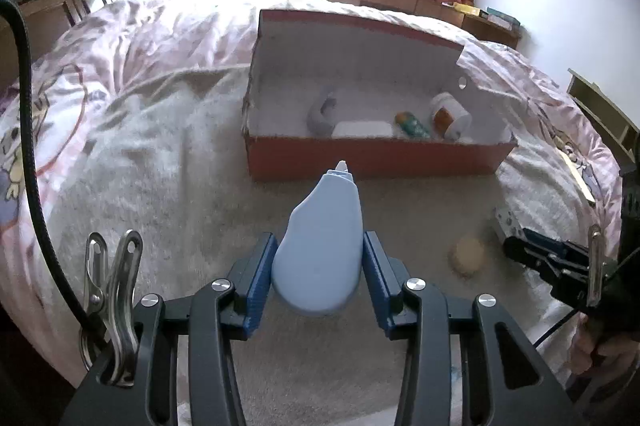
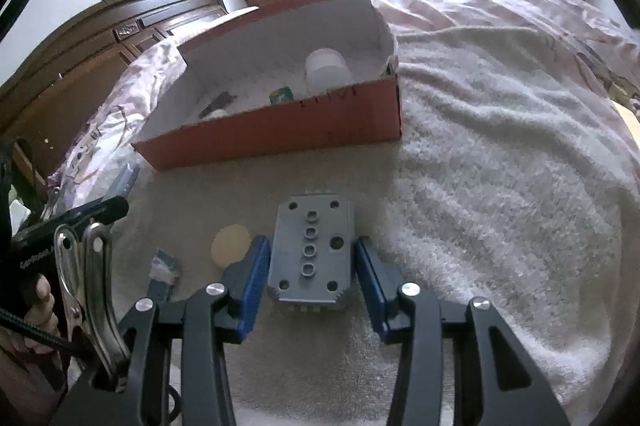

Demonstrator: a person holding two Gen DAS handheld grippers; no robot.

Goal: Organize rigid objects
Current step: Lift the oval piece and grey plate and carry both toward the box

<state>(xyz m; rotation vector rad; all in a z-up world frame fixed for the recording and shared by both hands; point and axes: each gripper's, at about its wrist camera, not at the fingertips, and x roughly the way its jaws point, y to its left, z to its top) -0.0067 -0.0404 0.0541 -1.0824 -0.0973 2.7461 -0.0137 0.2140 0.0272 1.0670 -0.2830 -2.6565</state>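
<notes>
- Two grippers: left gripper (image 1: 320, 266) clamps a pale-blue, teardrop-shaped plastic piece (image 1: 322, 246) — smooth, unlabelled.
- Right gripper (image 2: 312, 270) brackets a grey perforated block (image 2: 311, 252); contact unclear.

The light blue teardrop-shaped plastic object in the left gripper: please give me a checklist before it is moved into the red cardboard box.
1. Left gripper pads press both sides of the light blue teardrop-shaped plastic object: ok.
2. Object lifted clear of the beige fleece blanket: cannot tell.
3. Red cardboard box open, lid up: ok.
4. Free floor space at the box's left end, beside the grey curved item: ok.
5. Right gripper gripping the grey perforated metal block: not ok, gaps show at the pads.
</notes>
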